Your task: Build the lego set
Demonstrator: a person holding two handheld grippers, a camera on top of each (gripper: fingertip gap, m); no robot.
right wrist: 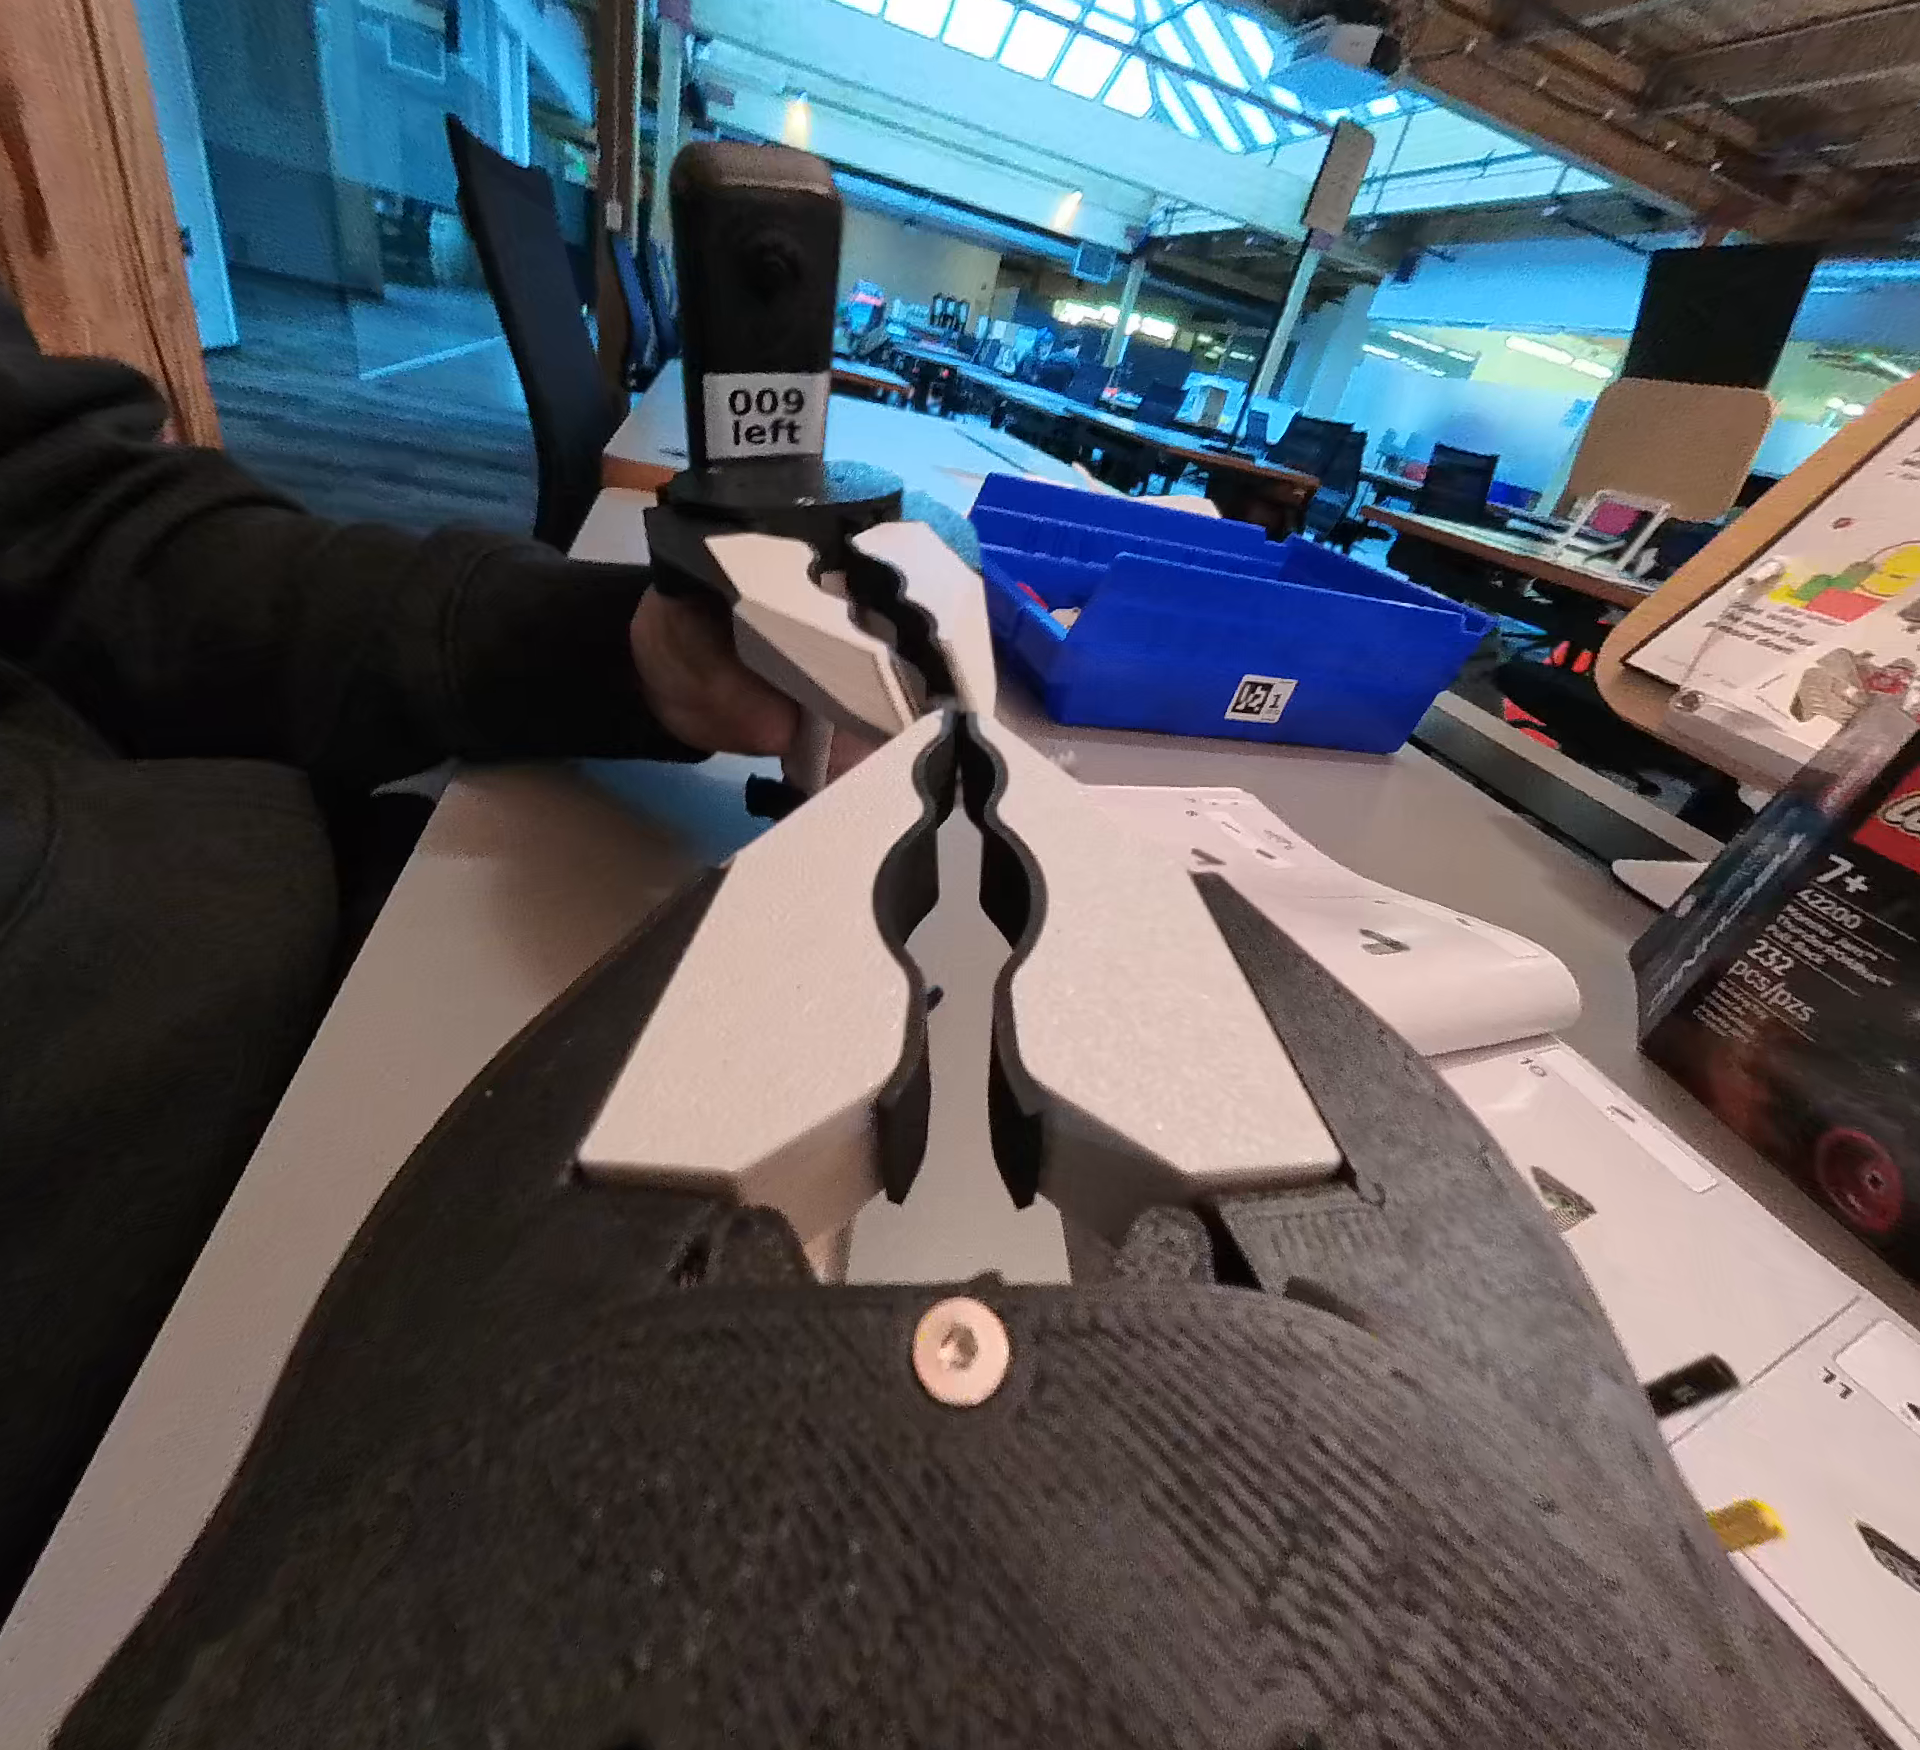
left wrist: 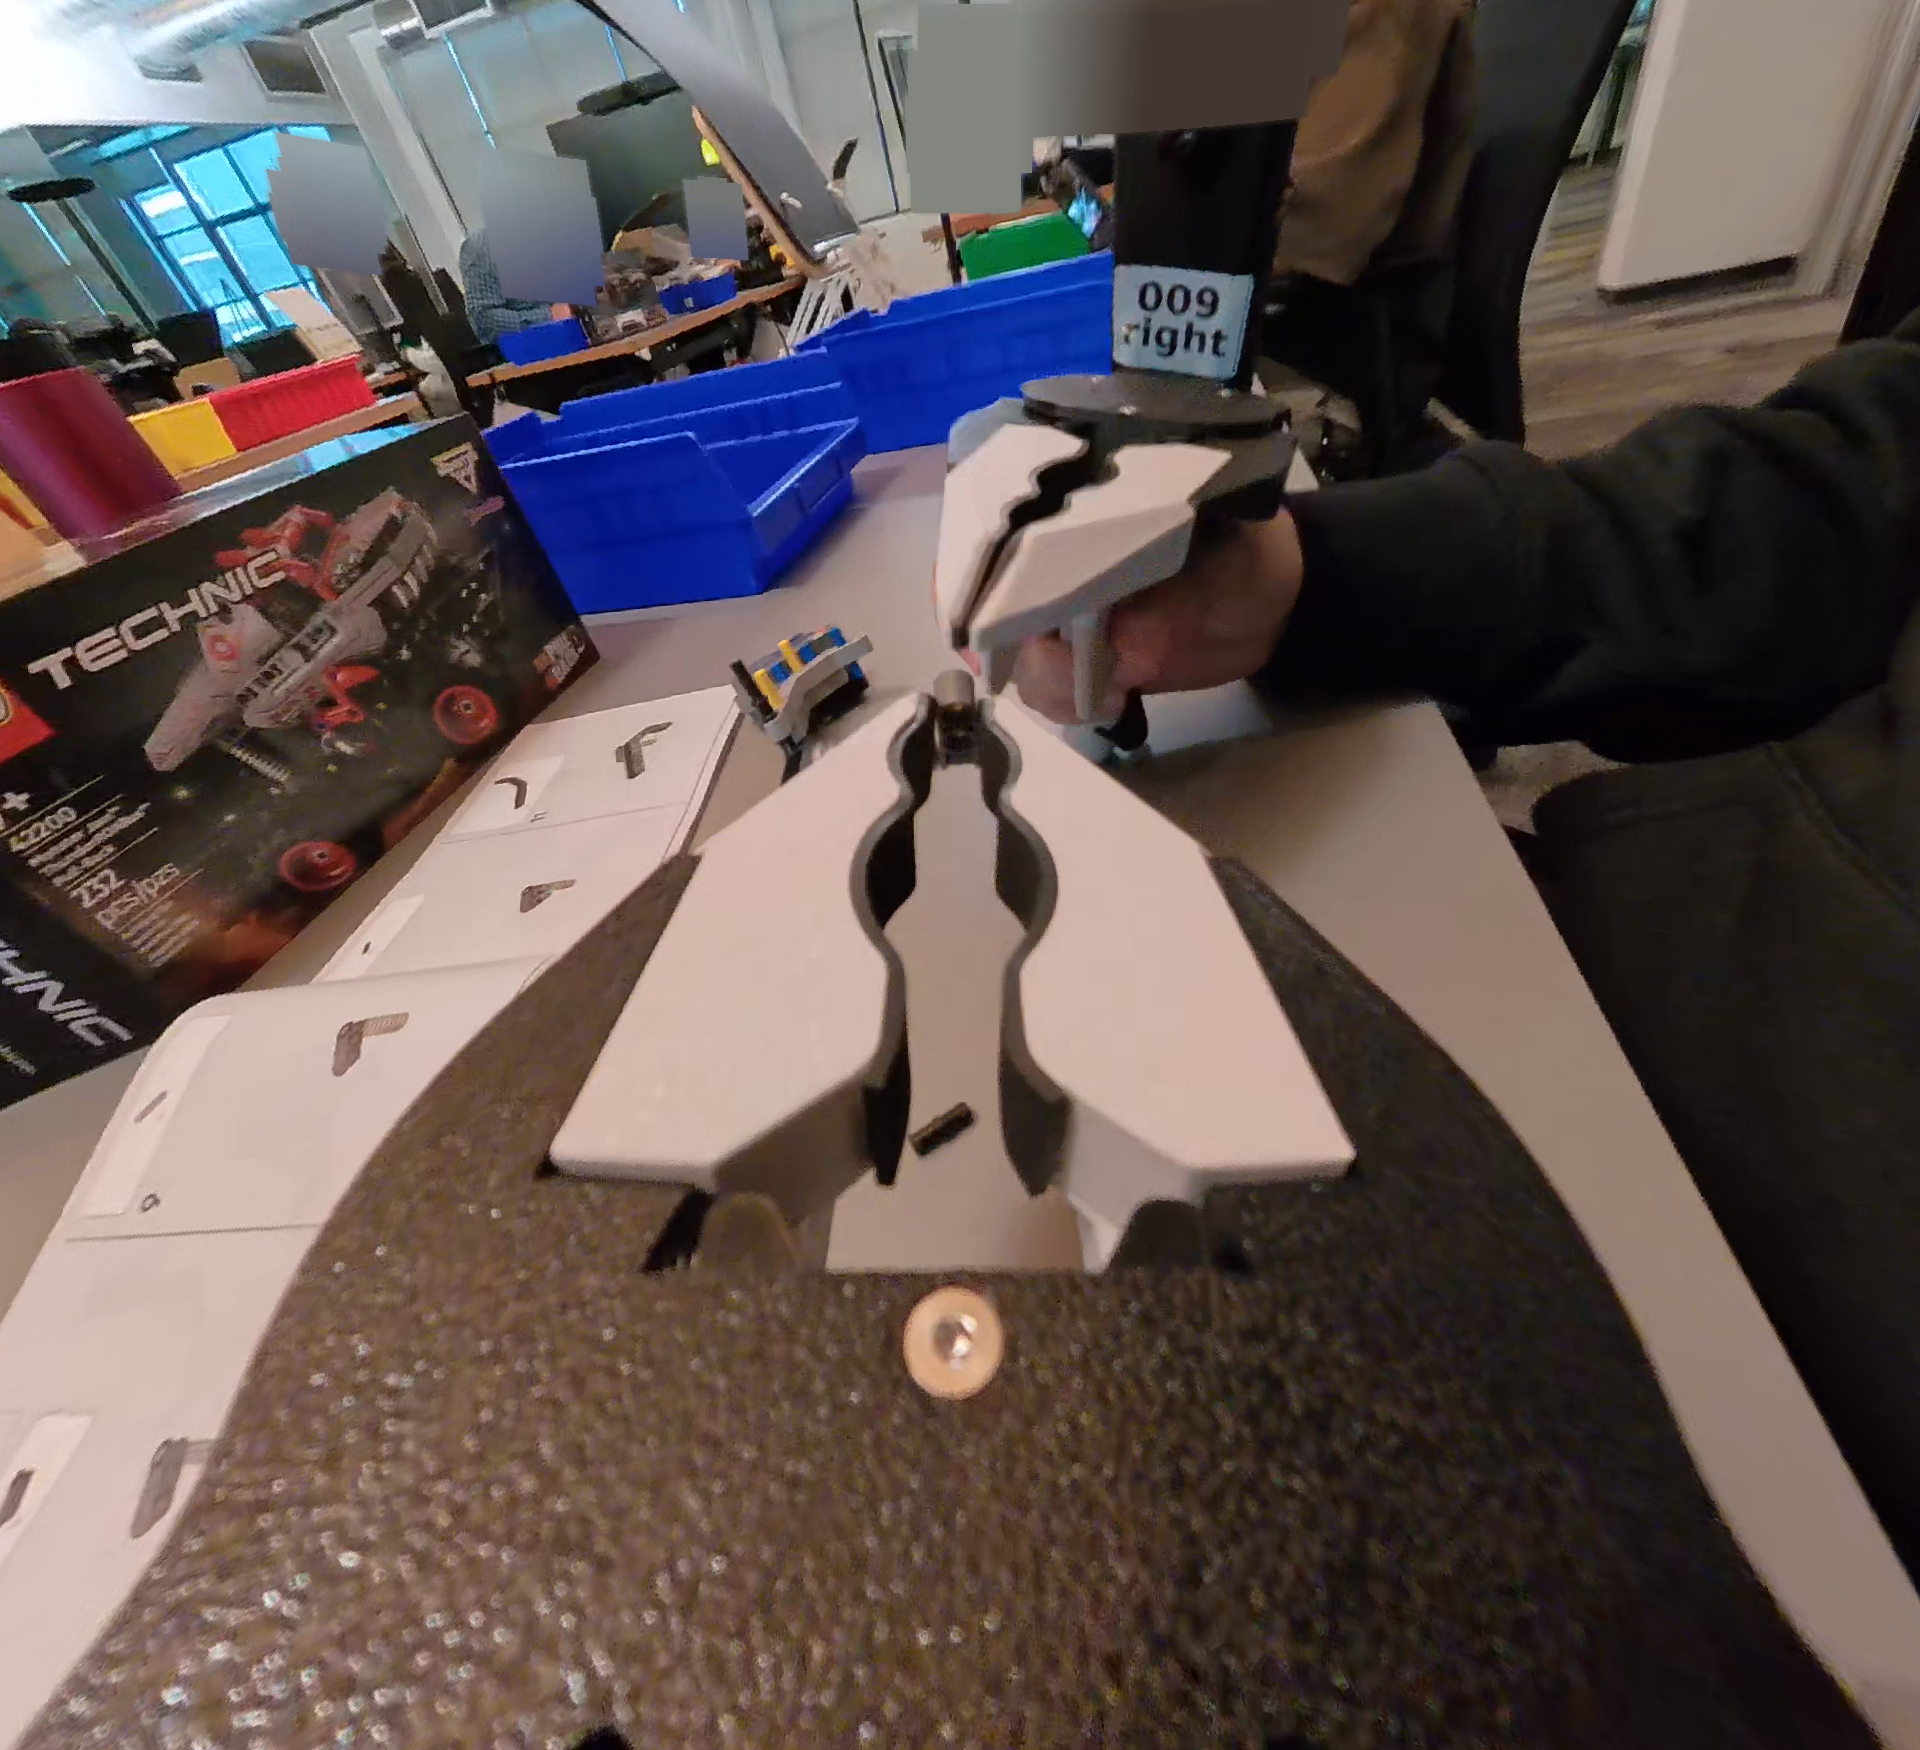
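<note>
My left gripper [left wrist: 954, 732] is shut on a small grey and black lego piece [left wrist: 953, 701] and holds it above the grey table [left wrist: 1299, 827]. My right gripper [left wrist: 982, 666] comes in from the right with its jaws shut, its tip touching that piece. In the right wrist view my right gripper [right wrist: 953, 726] is shut and meets the tips of the left gripper [right wrist: 940, 687]; the piece is hidden there. A small blue, yellow and grey lego assembly [left wrist: 802, 684] sits on the table just left of the grippers.
The lego set box [left wrist: 260, 713] stands at the left. White sheets [left wrist: 582, 796] with sorted small parts lie beside it, among them a black part [right wrist: 1683, 1388] and a yellow part [right wrist: 1745, 1524]. A black pin [left wrist: 942, 1129] lies under my left fingers. Blue bins [left wrist: 686, 505] stand behind. Less than 4 cm separates the two grippers' tips. My left tips are roughly 10 cm from the black pin [left wrist: 942, 1129].
</note>
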